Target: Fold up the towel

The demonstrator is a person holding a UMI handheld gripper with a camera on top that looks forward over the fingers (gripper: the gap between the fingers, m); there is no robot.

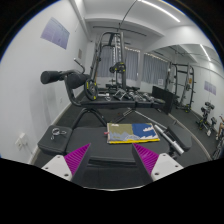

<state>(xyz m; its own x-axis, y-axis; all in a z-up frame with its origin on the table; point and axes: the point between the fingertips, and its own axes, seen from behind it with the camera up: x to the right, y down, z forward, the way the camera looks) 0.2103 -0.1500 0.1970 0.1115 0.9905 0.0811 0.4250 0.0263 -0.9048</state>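
Note:
A small towel (131,133) with a yellow, blue and white pattern lies flat on a dark grey table (70,135), just ahead of my fingers and slightly to their right. My gripper (112,150) hovers short of the towel's near edge, open. The magenta pads (72,160) stand wide apart with nothing between them. No finger touches the towel.
This is a gym room. A black exercise machine (66,78) stands beyond the table on the left, a weight rack (110,60) behind the towel, and another rack (186,85) on the right. Grey floor surrounds the table.

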